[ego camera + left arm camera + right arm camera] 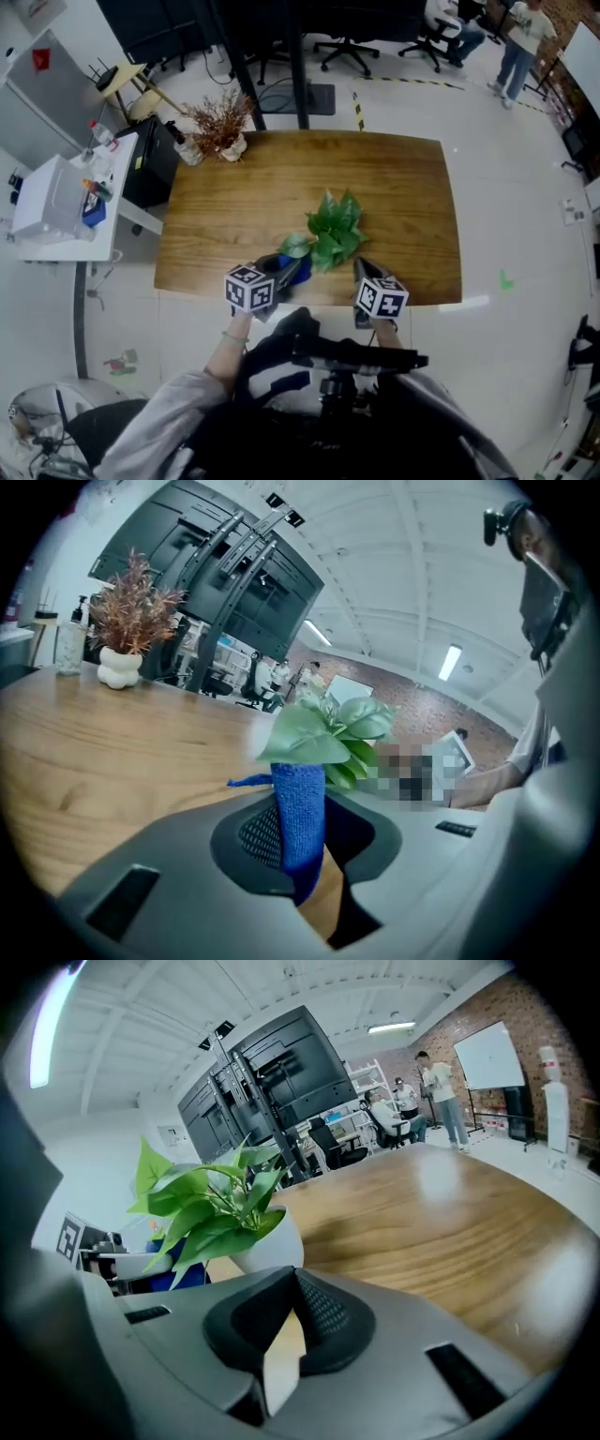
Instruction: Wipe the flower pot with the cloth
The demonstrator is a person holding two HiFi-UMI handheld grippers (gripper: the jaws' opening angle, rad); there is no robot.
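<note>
A green leafy plant (334,230) stands in a white flower pot (272,1241) near the front middle of the wooden table (403,187). My left gripper (284,269) sits just left of the plant and is shut on a blue cloth (300,822), which stands upright between the jaws with the leaves (328,728) right behind it. My right gripper (362,269) rests just right of the plant, shut with nothing between its pads. In the right gripper view the pot is close on the left, with the blue cloth (183,1274) showing beyond it.
A dried plant in a white vase (221,127) stands at the table's far left corner. A white side table (66,202) with small items is off to the left. Office chairs and people (520,42) are far behind. Both grippers are near the table's front edge.
</note>
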